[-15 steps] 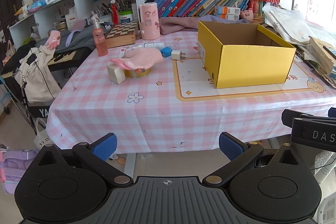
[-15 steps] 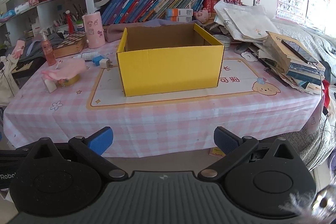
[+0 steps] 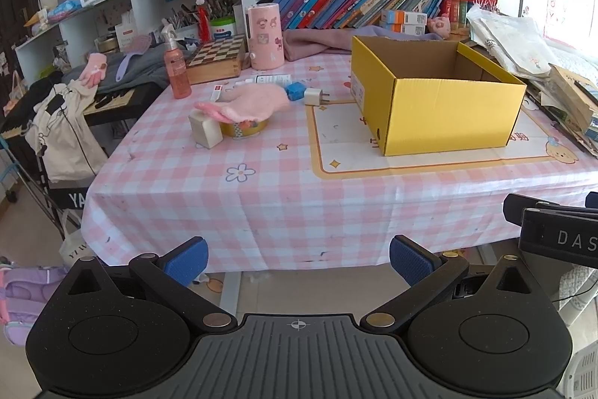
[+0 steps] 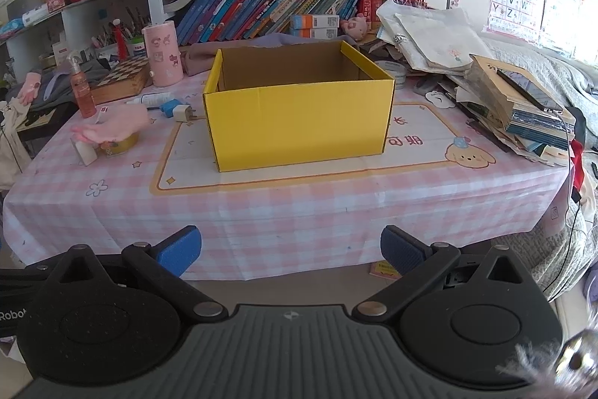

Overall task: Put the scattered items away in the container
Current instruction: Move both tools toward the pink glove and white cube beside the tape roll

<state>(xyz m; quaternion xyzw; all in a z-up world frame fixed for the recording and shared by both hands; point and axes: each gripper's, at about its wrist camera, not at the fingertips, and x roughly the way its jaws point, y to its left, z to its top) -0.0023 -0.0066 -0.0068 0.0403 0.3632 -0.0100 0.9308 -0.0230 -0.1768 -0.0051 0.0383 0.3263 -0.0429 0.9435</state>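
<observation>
An open yellow cardboard box (image 3: 448, 114) (image 4: 299, 122) stands on the pink checked table. Left of it lie a pink glove (image 3: 246, 105) (image 4: 116, 128) draped over a yellow tape roll (image 3: 243, 129), a white block (image 3: 205, 134) (image 4: 85, 152), a white charger plug (image 3: 314, 96) (image 4: 182, 113), a small blue box (image 3: 297, 89) and a white tube (image 3: 271, 78). My left gripper (image 3: 297, 258) hangs open before the table's front edge, nothing between its blue pads. My right gripper (image 4: 289, 247) is open too, facing the box from off the table.
A pink spray bottle (image 3: 176, 71), a chessboard box (image 3: 216, 58) and a pink cylinder (image 3: 263, 38) stand at the back left. Stacked books and papers (image 4: 523, 114) crowd the right side. Bookshelves rise behind. A bag-draped chair (image 3: 63, 133) stands left of the table.
</observation>
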